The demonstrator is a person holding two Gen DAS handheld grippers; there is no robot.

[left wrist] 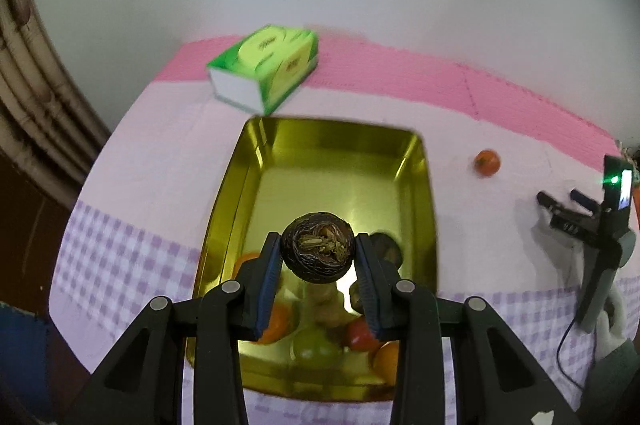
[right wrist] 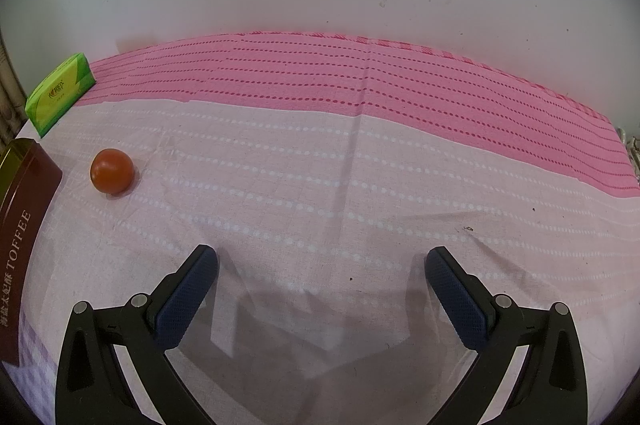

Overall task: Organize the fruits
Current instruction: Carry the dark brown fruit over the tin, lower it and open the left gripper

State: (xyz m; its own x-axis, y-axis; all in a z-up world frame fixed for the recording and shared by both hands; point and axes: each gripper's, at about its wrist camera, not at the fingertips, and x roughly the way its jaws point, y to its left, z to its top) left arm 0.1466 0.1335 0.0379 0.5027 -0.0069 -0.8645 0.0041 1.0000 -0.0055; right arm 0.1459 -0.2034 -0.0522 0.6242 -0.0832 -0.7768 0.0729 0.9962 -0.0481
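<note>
Above the gold tin point(left wrist: 256, 161), the left claw point(left wrist: 318, 253) grips a round dark fruit point(left wrist: 318, 251)

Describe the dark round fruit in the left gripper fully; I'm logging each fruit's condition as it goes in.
The dark fruit is round, blackish-brown, with a wrinkled, netted skin that looks dry. Its upturned face shows a yellowish-brown, shrivelled patch, perhaps a stem end. The left gripper pinches it on both sides between blue pads, holding it in the air over the gold tin, above the fruits already lying at the tin's near end. Only the pads touch it.
</note>
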